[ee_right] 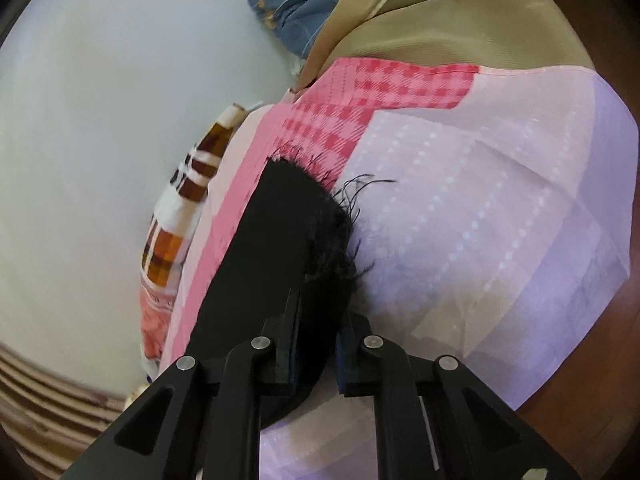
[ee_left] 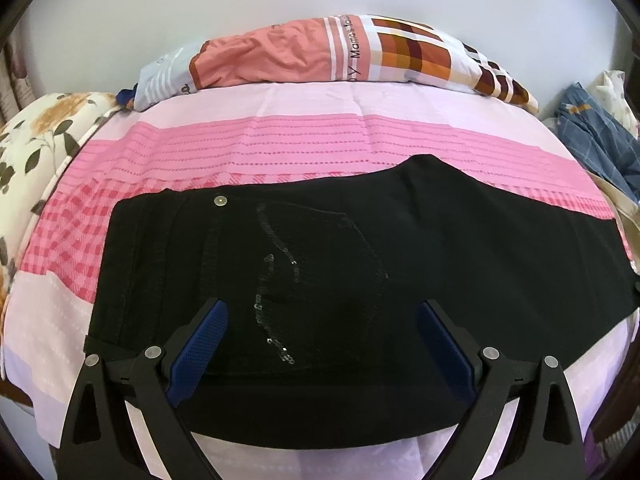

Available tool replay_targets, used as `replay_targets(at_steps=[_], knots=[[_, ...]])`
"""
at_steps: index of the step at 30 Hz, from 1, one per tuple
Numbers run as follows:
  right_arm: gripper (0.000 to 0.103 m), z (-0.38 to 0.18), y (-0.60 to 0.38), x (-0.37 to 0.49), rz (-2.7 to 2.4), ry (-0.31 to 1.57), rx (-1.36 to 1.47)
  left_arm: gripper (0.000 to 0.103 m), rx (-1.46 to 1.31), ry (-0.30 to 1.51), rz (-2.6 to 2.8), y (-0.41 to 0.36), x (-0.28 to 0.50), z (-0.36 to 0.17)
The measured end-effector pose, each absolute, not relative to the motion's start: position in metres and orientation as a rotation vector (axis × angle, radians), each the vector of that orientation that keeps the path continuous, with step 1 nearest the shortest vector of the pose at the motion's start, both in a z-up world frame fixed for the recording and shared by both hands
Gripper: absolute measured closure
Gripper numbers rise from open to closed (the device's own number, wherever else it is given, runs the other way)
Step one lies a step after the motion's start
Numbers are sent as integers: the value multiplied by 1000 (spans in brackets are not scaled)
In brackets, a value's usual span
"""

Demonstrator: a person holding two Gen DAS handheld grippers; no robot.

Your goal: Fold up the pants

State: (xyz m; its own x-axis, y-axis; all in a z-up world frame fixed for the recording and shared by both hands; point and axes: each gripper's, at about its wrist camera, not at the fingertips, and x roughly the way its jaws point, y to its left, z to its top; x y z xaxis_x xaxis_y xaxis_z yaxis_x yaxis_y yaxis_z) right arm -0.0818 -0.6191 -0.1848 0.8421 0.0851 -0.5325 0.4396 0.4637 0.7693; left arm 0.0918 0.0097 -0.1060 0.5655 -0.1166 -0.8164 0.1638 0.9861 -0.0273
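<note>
Black pants (ee_left: 340,248) lie flat across the pink bed sheet (ee_left: 280,140), waistband and metal button to the left, sequined back pocket in the middle. My left gripper (ee_left: 322,308) is open and hovers over the pocket area, its blue pads (ee_left: 200,344) wide apart. In the right wrist view my right gripper (ee_right: 320,312) is shut on the frayed leg hem of the pants (ee_right: 280,232), which lies at the sheet's edge.
A patterned pillow (ee_left: 360,52) lies at the far side by the white wall. A floral cushion (ee_left: 36,152) sits left. Blue cloth (ee_left: 596,140) and beige fabric (ee_right: 420,12) lie to the right. The bed's edge drops off near the right gripper.
</note>
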Motion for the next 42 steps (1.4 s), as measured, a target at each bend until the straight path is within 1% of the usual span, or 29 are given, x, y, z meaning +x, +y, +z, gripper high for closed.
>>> replay_targets(at_steps=[2, 4, 5, 6, 7, 12, 15, 18, 20, 23, 29, 42], knots=[[92, -186, -619, -82, -241, 538, 1096, 8, 47, 958, -165, 10, 92, -106], [93, -194, -625, -84, -220, 506, 1177, 8, 40, 959, -168, 11, 92, -106], [98, -200, -631, -86, -212, 493, 1248, 8, 38, 958, -170, 11, 91, -105], [100, -205, -635, -87, -215, 499, 1297, 8, 36, 955, -171, 11, 91, -104], [100, -206, -636, -87, -207, 501, 1309, 8, 36, 953, -171, 10, 91, -104], [100, -201, -630, -86, -216, 503, 1238, 8, 28, 945, -192, 6, 89, -101], [100, -203, -631, -87, -218, 493, 1269, 8, 44, 934, -198, 4, 86, -98], [101, -197, -632, -82, -221, 537, 1231, 8, 44, 923, -206, 3, 84, -96], [99, -190, -630, -78, -240, 569, 1188, 8, 38, 922, -215, 3, 83, -95], [98, -174, -621, -70, -282, 617, 1048, 8, 42, 907, -223, 2, 81, -92], [98, -164, -618, -70, -288, 603, 1053, 8, 64, 872, -239, 0, 77, -85], [97, -132, -592, -43, -227, 587, 1032, 8, 57, 864, -166, 20, 85, -84]])
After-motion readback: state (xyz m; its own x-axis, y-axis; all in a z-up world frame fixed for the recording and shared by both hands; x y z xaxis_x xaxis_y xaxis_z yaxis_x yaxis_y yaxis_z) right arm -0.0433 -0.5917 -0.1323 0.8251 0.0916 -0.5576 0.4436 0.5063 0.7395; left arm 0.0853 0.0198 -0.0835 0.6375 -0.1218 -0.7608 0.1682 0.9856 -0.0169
